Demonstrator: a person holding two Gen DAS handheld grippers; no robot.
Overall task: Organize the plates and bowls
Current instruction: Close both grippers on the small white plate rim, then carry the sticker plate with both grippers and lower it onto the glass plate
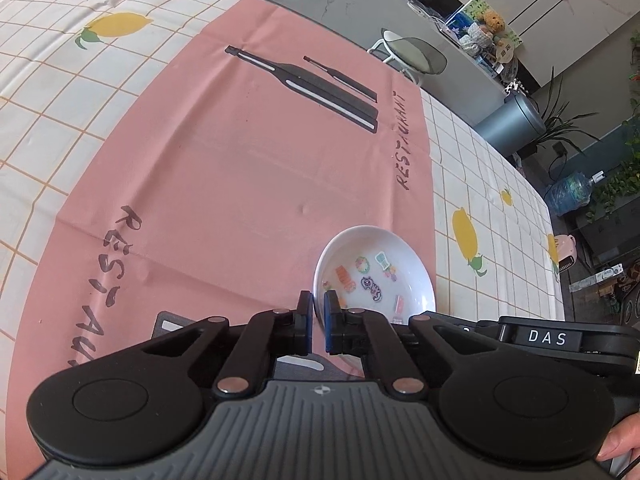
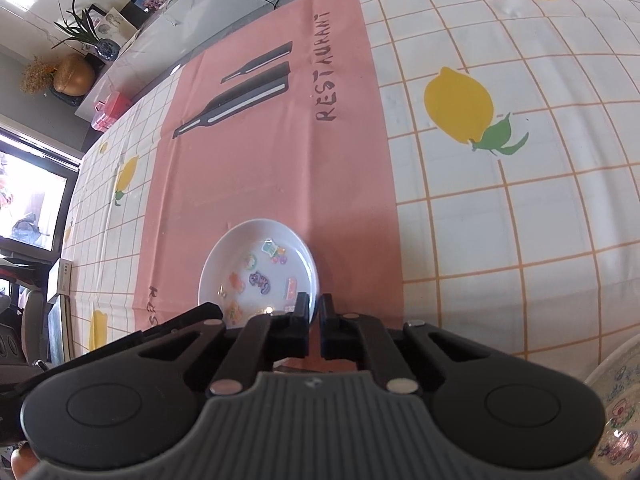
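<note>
Both grippers, left gripper (image 1: 318, 322) and right gripper (image 2: 315, 326), pinch opposite rims of the white bowl (image 1: 374, 270) at lower centre on the pink mat (image 1: 240, 184). Glazed, slippery, breakable, I'd say; rim grip suits it.

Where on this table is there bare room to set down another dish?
Free: the pink mat between the printed bottles and the white bowl; also the lemon cloth right of the mat. Crowded: the near edge, where both tongs grip the bowl's rim, and the patterned dish at near right.
</note>
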